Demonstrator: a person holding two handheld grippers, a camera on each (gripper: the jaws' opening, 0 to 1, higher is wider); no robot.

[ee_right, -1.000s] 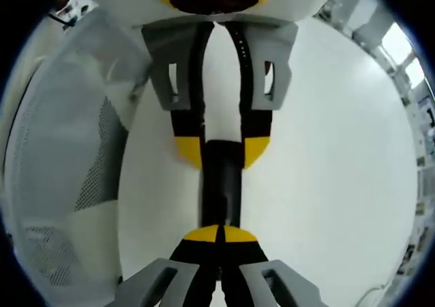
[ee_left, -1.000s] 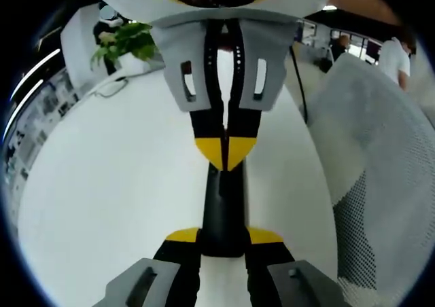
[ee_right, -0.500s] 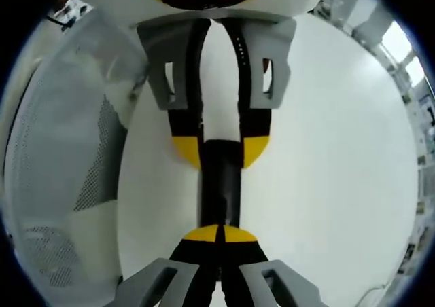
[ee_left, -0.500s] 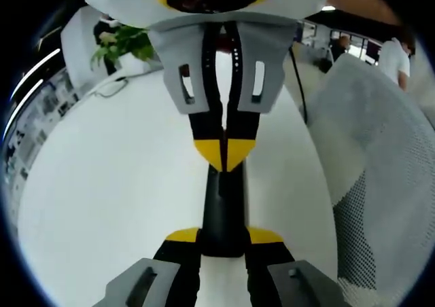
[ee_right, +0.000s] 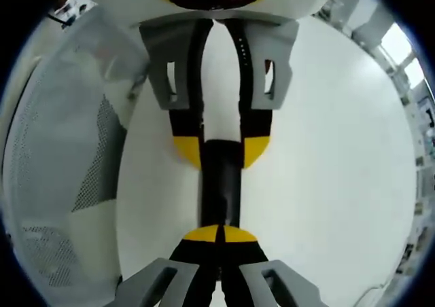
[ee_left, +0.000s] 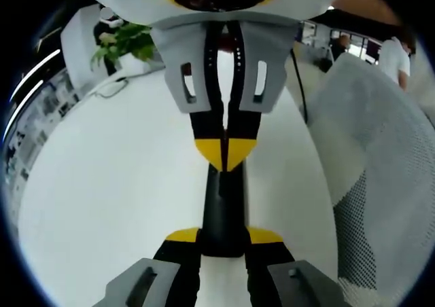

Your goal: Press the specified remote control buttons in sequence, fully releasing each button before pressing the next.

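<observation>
1 remote control is seen, along with 2 grippers, 1 white table, 1 white mesh chair, 1 potted plant and 1 dark cable. 2 people are glimpsed far off at the back of the room.

The remote control is long, narrow and black. Its buttons cannot be made out in either view. It is laid out over the table between the 2 grippers, which are pointed at each other along its length.

In the left gripper view, the left gripper is closed on the near end of the remote control, with 1 yellow-tipped jaw set against each side. The right gripper is seen opposite, its 2 yellow tips brought together into a point that is set on the far end of the remote control.

In the right gripper view, the right gripper is shown with its jaws pressed together and no gap between the tips. The remote control is seen running from those tips to the left gripper, by whose 2 yellow tips it is flanked. The table is spread to the right and the chair is placed to the left.

The plant is held in a white pot at the far edge of the table.
</observation>
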